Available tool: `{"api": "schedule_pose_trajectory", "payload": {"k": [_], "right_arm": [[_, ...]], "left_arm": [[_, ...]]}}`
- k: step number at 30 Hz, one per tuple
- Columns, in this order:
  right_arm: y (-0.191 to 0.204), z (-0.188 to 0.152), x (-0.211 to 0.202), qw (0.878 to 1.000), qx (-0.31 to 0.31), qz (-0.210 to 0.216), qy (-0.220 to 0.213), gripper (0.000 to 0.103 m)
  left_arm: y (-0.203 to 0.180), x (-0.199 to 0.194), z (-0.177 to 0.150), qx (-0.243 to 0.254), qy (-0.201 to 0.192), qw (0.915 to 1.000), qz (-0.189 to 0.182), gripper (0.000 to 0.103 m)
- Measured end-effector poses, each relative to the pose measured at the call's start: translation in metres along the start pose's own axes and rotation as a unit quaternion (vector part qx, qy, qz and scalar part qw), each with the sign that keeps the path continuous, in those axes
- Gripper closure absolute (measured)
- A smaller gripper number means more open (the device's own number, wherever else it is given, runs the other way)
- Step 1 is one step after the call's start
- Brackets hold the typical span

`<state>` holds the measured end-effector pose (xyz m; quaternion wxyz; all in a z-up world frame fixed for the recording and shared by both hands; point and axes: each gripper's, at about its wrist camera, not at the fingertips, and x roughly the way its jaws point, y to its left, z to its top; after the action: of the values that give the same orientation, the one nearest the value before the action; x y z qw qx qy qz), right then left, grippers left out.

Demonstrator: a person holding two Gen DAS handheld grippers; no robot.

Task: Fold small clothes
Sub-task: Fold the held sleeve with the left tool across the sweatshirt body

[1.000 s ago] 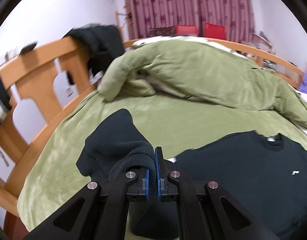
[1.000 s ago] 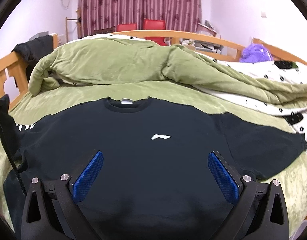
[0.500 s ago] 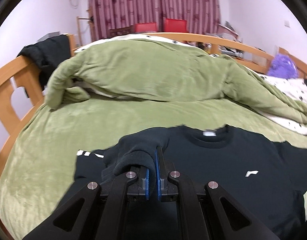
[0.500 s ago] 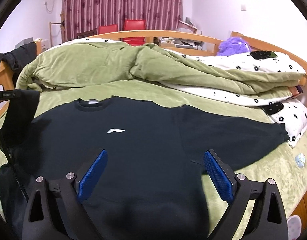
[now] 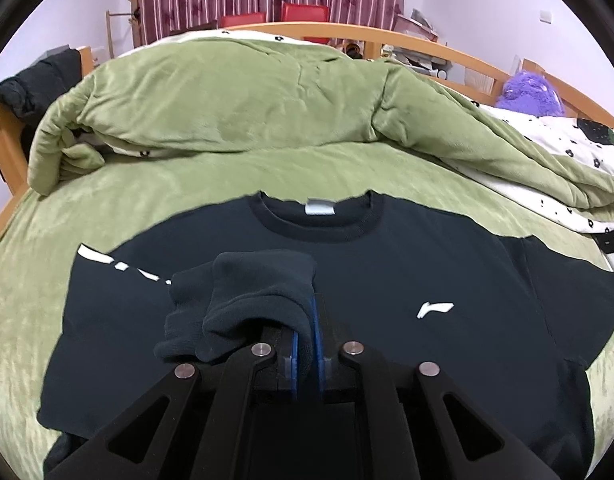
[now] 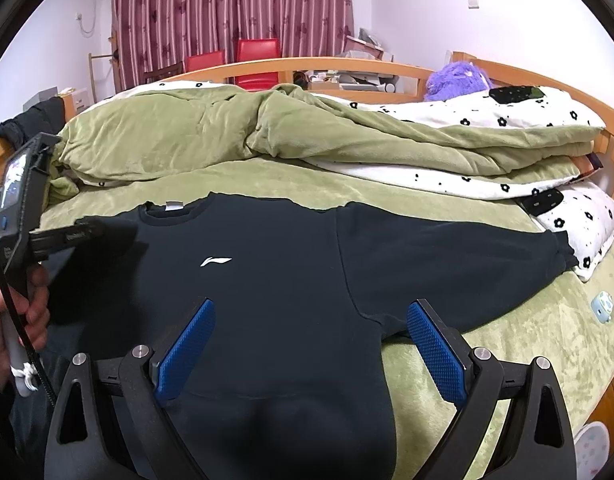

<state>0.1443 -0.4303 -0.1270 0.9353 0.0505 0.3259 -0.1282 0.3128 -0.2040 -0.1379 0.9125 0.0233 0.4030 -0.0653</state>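
A black sweatshirt [image 5: 403,256] with a white chest logo lies front up on the green bed sheet. My left gripper [image 5: 305,344] hovers over its chest with the bunched cuff of the sweatshirt's left sleeve [image 5: 251,292] pinched between the blue pads. The jaws are starting to open and the cuff is still between them. In the right wrist view the sweatshirt [image 6: 287,272] spreads under my right gripper [image 6: 311,340], which stands wide open above its lower right side with nothing gripped. The other sleeve [image 6: 447,256] lies stretched out to the right.
A crumpled green duvet [image 5: 247,100] fills the far half of the bed. White flowered bedding [image 6: 487,120] and a purple plush [image 6: 459,80] sit at the right. Dark clothes [image 5: 39,76] hang on the wooden rail. A small light-blue object [image 6: 603,308] lies near the bed's right edge.
My left gripper has carried the sleeve cuff from the bed's left edge rightward onto the sweatshirt's chest. The right gripper swung right, bringing the outstretched sleeve into view, and its jaws narrowed slightly.
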Motion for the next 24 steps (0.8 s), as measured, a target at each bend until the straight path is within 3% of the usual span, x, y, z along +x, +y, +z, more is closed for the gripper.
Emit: {"api": "schedule_pose_trajectory", "payload": {"k": [4,9,16,21,24], "right_arm": [[0.008,0.001,-0.002,1.0,-0.007,0.0,-0.002,0.007],[0.024,0.004,-0.003,1.0,-0.012,0.017,-0.006,0.007],[0.066,0.007,-0.002,0.998,-0.037,0.05,-0.006,0.008],[0.104,0.004,0.005,0.994,-0.048,0.096,0.013,0.023],[0.125,0.003,0.009,0.992,-0.053,0.109,0.02,0.027]], "left_arm": [[0.013,-0.008,-0.002,-0.013,0.0,0.9999,-0.001,0.09],[0.042,-0.032,-0.004,-0.018,-0.026,0.9993,0.022,0.055],[0.11,-0.062,-0.011,-0.048,-0.048,0.9965,0.049,0.053],[0.161,-0.074,-0.022,-0.059,-0.056,0.9933,0.082,0.053],[0.186,-0.075,-0.029,-0.071,-0.055,0.992,0.089,0.053]]}}
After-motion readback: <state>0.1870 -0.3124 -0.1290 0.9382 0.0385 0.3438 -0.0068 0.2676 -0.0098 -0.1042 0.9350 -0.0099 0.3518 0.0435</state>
